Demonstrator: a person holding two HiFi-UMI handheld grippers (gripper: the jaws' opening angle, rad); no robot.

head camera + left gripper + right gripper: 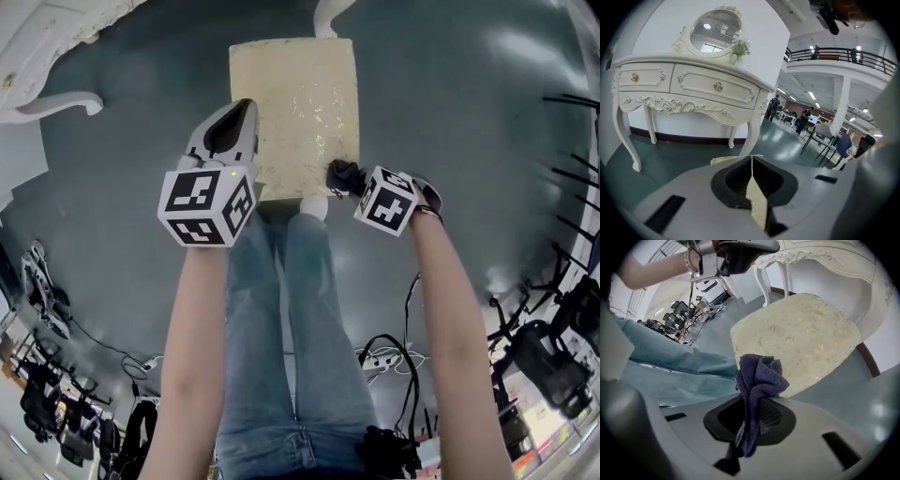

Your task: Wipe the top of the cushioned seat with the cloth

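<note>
The cushioned seat [295,103] lies just ahead of you, and I judge the wiping barely begun. Your left tongs [242,112], closed and empty, hover by its left edge. Your right tongs [345,176] pinch the cloth [757,378] at its near-right corner. Next, sweep it across.

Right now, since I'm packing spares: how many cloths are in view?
1: the dark cloth, clamped in the right gripper's jaws by the cushioned seat's near right corner. Others may be hidden outside the views.
</note>
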